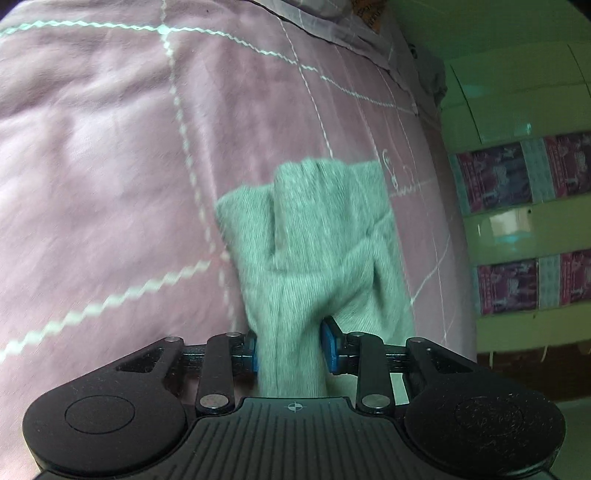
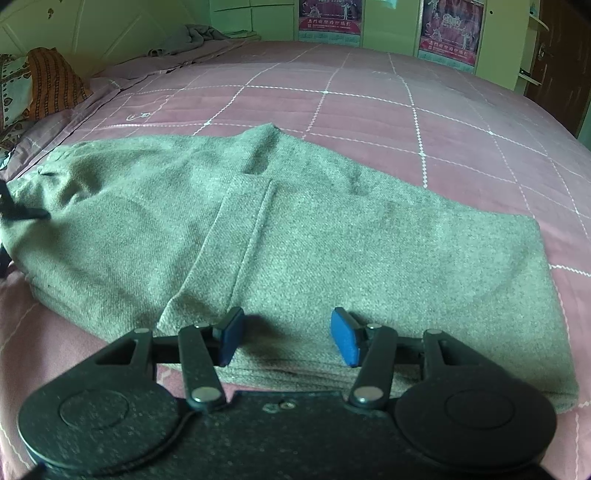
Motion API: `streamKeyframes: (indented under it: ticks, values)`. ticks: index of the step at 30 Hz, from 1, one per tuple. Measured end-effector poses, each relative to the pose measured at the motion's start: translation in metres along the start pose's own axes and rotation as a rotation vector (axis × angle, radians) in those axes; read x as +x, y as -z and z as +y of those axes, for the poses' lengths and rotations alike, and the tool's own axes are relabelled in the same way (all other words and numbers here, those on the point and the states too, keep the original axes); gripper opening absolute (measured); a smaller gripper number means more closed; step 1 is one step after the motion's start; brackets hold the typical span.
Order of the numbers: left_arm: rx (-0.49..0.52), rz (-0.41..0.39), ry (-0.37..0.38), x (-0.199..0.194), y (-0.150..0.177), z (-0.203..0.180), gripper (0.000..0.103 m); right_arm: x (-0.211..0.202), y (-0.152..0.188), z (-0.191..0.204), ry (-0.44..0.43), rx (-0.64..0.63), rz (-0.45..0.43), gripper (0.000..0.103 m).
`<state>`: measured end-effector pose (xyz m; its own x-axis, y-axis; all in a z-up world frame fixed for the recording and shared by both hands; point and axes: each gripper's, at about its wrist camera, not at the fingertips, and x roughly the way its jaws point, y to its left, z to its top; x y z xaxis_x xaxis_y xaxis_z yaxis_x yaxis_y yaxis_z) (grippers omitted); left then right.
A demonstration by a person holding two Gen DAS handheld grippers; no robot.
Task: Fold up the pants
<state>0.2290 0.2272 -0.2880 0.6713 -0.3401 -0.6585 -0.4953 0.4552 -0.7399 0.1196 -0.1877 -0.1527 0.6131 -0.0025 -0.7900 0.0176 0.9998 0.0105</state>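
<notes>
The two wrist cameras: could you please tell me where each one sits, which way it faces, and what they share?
Left wrist: on the left hand-held gripper, looking down along the bed; blue pads pinch bunched pants.
Right wrist: on the right hand-held gripper, facing across the bed toward the far wall; jaws open above the pants.
Shared: the grey pants, pink bed and wall posters.

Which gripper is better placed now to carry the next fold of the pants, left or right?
Left, probably. The left gripper already has bunched pants cloth between its jaws. The right gripper hangs open over the flat part, holding nothing.
</notes>
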Motion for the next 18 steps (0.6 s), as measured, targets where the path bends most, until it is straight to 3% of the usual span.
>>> streamKeyframes:
  ticks: [4, 7, 11, 13, 15, 18]
  values:
    - [0.021, 0.002, -0.031, 0.008, -0.003, -0.009, 0.029, -0.001, 0.000, 0.001, 0.000, -0.005, 0.002, 0.053]
    - [0.097, -0.026, -0.056, -0.002, 0.002, -0.026, 0.020, -0.002, -0.007, 0.004, 0.004, -0.036, 0.023, 0.052]
    - [0.364, -0.109, -0.081, -0.023, 0.023, -0.078, 0.019, -0.012, -0.020, -0.001, 0.032, -0.028, -0.030, 0.052]
    - [0.526, -0.145, -0.074, -0.030, 0.040, -0.113, 0.019, 0.007, -0.016, -0.004, 0.071, -0.049, 0.053, 0.054]
    - [0.684, -0.164, -0.055, -0.036, 0.062, -0.147, 0.019, 0.012, -0.010, 0.000, 0.076, -0.109, 0.046, 0.054]
    - [0.862, -0.163, 0.005, -0.041, 0.101, -0.192, 0.019, 0.006, -0.022, -0.012, 0.015, -0.049, 0.073, 0.051]
